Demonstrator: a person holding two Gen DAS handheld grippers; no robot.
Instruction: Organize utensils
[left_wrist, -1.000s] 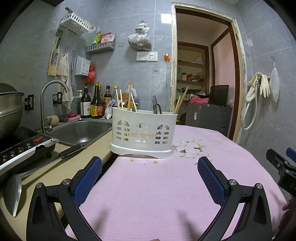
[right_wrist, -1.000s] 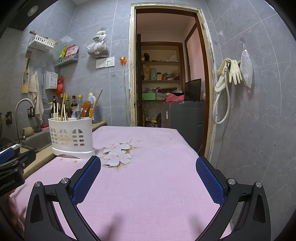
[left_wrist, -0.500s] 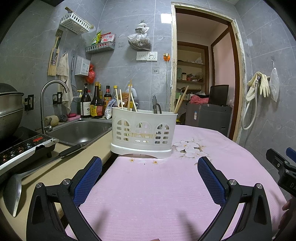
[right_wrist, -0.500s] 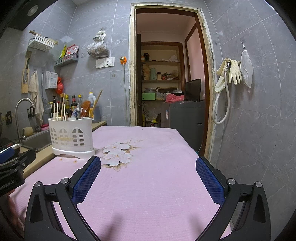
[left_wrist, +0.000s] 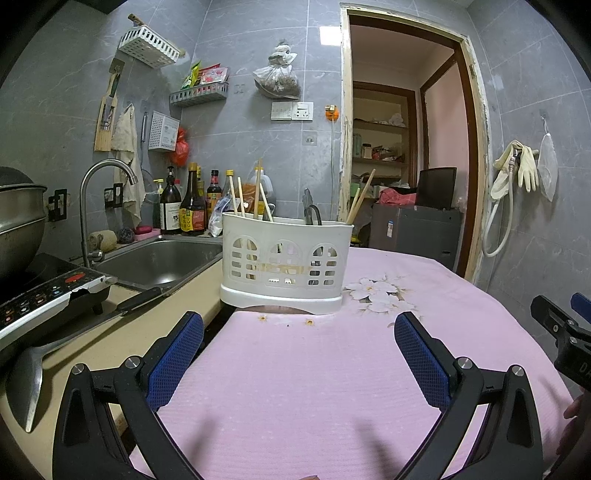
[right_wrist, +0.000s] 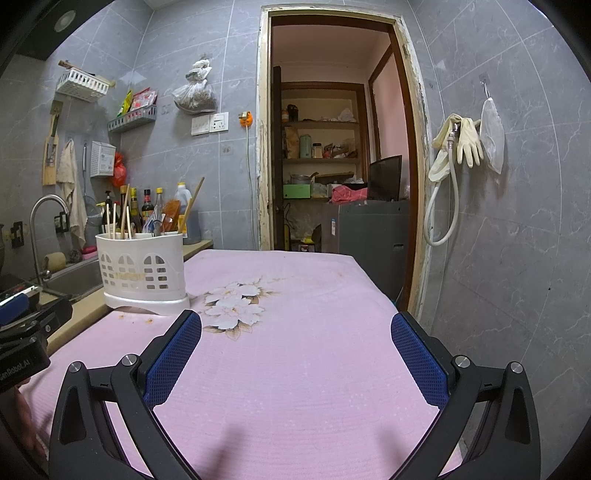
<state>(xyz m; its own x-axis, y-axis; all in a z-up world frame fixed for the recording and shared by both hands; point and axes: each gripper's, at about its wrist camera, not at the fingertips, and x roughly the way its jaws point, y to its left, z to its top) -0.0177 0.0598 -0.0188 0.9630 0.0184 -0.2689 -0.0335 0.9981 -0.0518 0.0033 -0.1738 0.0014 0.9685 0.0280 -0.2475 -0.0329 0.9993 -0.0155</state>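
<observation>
A white slotted utensil holder stands at the left edge of the pink tablecloth, straight ahead of my left gripper. Chopsticks lean in its left compartment, a dark-handled tool stands in the middle one, and more chopsticks in the right. My left gripper is open and holds nothing. My right gripper is also open and empty above the cloth; the holder sits ahead to its left. Each gripper's body shows at the edge of the other's view.
A ladle lies on the beige counter at left, beside an induction cooker with a pot. Behind are a steel sink with tap and sauce bottles. A doorway opens at the table's far end.
</observation>
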